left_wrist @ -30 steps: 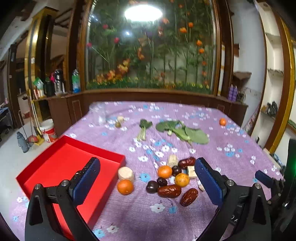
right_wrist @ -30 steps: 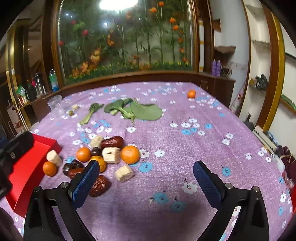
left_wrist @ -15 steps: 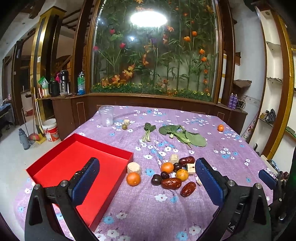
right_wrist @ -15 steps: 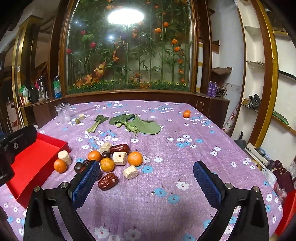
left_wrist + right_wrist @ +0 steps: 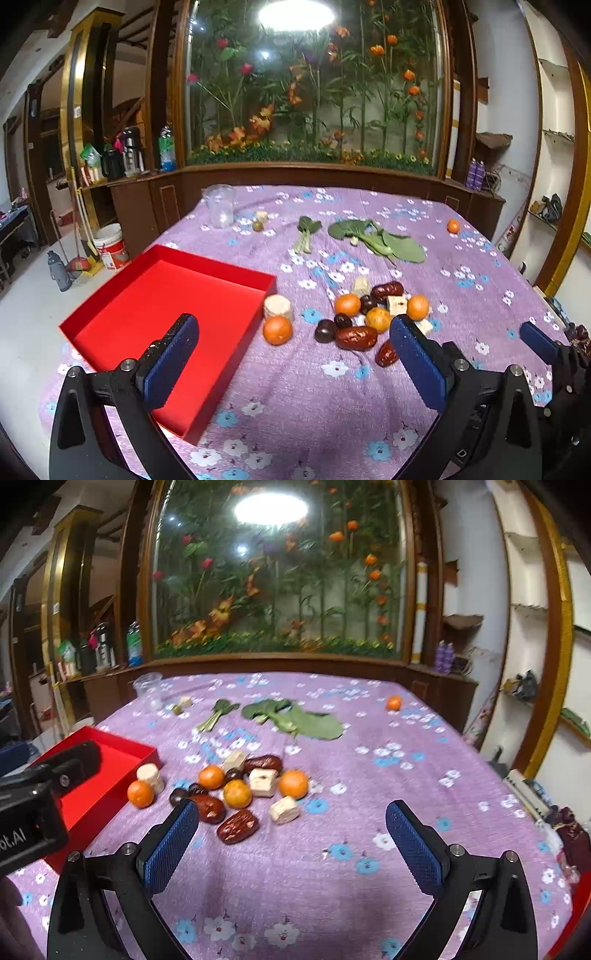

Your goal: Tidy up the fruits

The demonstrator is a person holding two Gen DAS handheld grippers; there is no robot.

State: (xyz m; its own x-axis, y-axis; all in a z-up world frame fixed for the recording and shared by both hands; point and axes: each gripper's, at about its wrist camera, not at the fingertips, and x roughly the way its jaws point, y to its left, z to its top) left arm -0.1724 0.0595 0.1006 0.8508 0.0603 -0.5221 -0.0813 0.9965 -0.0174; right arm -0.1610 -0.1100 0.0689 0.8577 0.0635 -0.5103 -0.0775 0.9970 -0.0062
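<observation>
A pile of fruit lies mid-table: small oranges (image 5: 347, 305) (image 5: 293, 783), dark red dates (image 5: 356, 338) (image 5: 237, 826), dark plums (image 5: 325, 330) and pale cut chunks (image 5: 283, 809). One orange (image 5: 277, 329) and a pale chunk (image 5: 277, 306) sit beside an empty red tray (image 5: 166, 295) (image 5: 110, 753) at the left. My left gripper (image 5: 291, 363) is open and empty, above the cloth in front of the pile. My right gripper (image 5: 290, 843) is open and empty, in front of and right of the pile.
Green leafy vegetables (image 5: 376, 240) (image 5: 295, 718) lie further back. A clear plastic cup (image 5: 219, 210) stands at the far left, a lone orange (image 5: 453, 226) at the far right. The purple flowered cloth (image 5: 369, 775) covers the table; a wooden ledge runs behind.
Both grippers drew back and rose, then came slightly nearer to the pile again. Nothing on the table moved. Both stay open.
</observation>
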